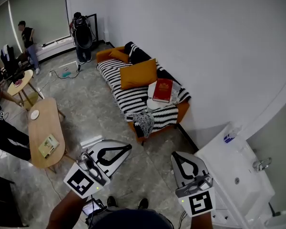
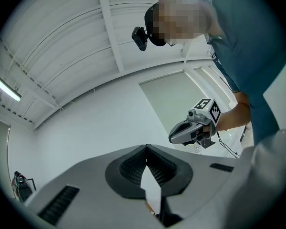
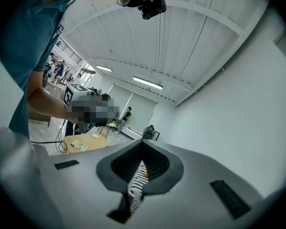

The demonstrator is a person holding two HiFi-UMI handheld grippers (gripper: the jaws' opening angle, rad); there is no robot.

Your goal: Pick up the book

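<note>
A red book (image 1: 162,90) lies on a white pillow (image 1: 155,100) on the black-and-white striped sofa (image 1: 133,97), beside an orange cushion (image 1: 138,73). Both grippers are held low in front of me, well short of the sofa. My left gripper (image 1: 126,148) is shut and empty, its jaws meeting at the tip (image 2: 147,149). My right gripper (image 1: 177,155) is shut too, with nothing held (image 3: 143,149). A strip of the striped sofa (image 3: 139,180) shows through the notch behind its jaws. The left gripper view shows my right gripper (image 2: 193,128) in a hand.
An oval wooden table (image 1: 43,128) at the left carries a yellow-green book (image 1: 48,145) and a small dish (image 1: 34,114). A white cabinet (image 1: 233,175) stands at the right wall. People (image 1: 28,39) and a small round table (image 1: 20,82) occupy the far left.
</note>
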